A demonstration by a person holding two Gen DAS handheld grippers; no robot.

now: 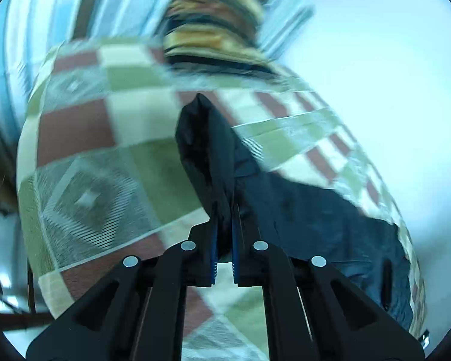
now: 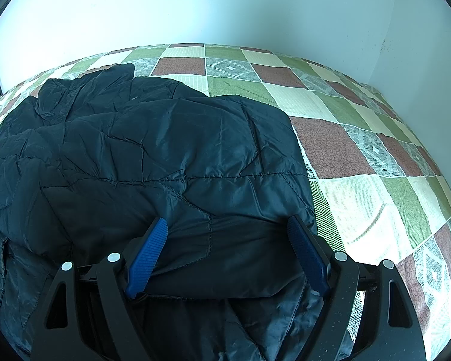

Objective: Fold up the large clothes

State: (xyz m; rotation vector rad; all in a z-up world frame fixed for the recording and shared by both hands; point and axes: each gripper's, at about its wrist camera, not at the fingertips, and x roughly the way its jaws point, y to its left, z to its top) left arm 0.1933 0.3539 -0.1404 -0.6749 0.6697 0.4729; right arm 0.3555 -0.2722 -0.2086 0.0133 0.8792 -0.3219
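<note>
Left tool (image 1: 224,228) pinching dark jacket (image 2: 153,156), right tool (image 2: 227,225) spread over it

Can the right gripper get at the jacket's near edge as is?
Probably yes: the right gripper is open, its fingers straddling the dark jacket fabric, with nothing between them and the cloth.

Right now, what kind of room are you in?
Probably a bedroom. A dark quilted jacket lies on a bed with a checkered bedspread, pushed into the corner of plain white walls. Striped curtains seem to hang beyond the bed.
</note>
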